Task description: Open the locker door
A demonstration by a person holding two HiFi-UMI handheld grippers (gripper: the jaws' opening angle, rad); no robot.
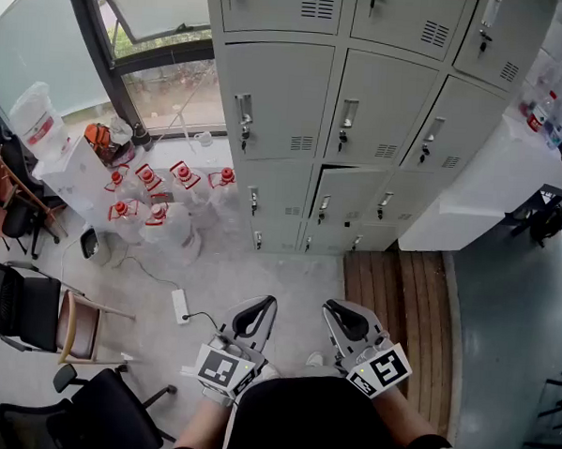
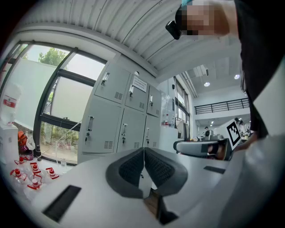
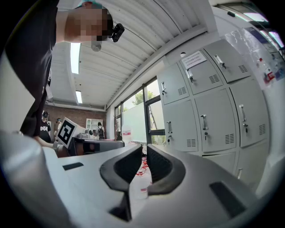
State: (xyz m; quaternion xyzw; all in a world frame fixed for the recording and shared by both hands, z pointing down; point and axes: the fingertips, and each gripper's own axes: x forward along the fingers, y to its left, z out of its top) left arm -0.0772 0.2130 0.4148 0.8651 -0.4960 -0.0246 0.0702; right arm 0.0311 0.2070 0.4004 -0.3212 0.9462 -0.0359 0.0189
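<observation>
Only the head view shows the locker door (image 1: 350, 196), a dark gap along its top, well ahead of both level grippers. Their own views show left gripper (image 2: 144, 151) and right gripper (image 3: 144, 150) clenched, empty.

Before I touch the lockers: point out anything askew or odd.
One locker door, middle column, third row down, shows a dark gap along its top edge and seems slightly ajar; the other doors sit flush.

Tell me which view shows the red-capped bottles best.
Head view: the whole cluster of red-capped bottles sits unobstructed on the floor left of the lockers. Left gripper view catches a few at its lower-left edge; right gripper view only glimpses slivers past the right tool.
</observation>
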